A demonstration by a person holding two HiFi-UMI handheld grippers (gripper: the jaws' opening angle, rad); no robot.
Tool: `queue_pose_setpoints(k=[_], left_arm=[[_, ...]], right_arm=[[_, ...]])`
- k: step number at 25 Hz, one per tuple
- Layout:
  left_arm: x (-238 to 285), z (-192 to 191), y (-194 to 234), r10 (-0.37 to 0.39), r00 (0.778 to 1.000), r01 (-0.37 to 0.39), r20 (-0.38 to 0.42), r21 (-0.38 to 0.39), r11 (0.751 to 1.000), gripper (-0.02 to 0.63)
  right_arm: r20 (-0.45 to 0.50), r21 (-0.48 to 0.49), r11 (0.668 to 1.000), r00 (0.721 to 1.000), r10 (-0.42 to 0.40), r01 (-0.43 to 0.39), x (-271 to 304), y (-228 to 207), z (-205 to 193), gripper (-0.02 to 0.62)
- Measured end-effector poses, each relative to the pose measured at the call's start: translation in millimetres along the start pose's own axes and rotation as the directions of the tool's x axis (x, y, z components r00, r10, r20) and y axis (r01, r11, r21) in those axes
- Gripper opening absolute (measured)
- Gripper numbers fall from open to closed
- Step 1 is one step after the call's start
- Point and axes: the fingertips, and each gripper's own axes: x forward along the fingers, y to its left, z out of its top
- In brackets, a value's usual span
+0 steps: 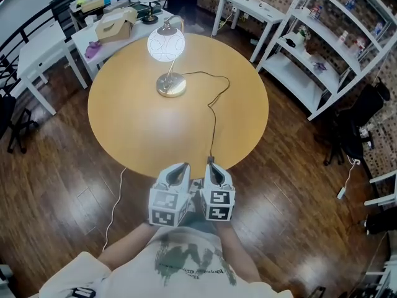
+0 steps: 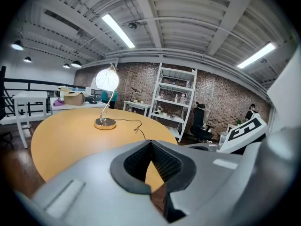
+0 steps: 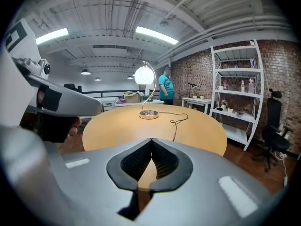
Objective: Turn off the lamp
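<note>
- I see the lamp [image 1: 166, 53] switched on; its round white globe [image 2: 107, 80] glows brightly.
- It stands upright on a round gold base [image 1: 171, 85], with a thin curved stem arching up to the globe.
- It sits on the far half of the round wooden table [image 1: 124, 126], slightly left of centre.
- Its black cord [image 1: 214, 129] leaves the base to the right, loops back, then runs to the near edge.
</note>
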Motion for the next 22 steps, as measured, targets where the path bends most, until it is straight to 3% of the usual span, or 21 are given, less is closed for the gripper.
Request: queue_pose_setpoints(k=[10, 22], left_arm=[[29, 0, 10, 0.034, 0.999, -0.034, -0.032, 0.000, 0.999, -0.003], [44, -1, 19, 0.065, 0.996, -0.065, -0.065, -0.001, 0.998, -0.005]], right_arm=[[-0.142, -0.005, 1.000, 0.990, 0.012, -0.013, 47, -23, -39, 0.000], [-0.204, 0.015, 1.000, 0.979, 0.015, -0.012, 71, -35, -65, 0.000]])
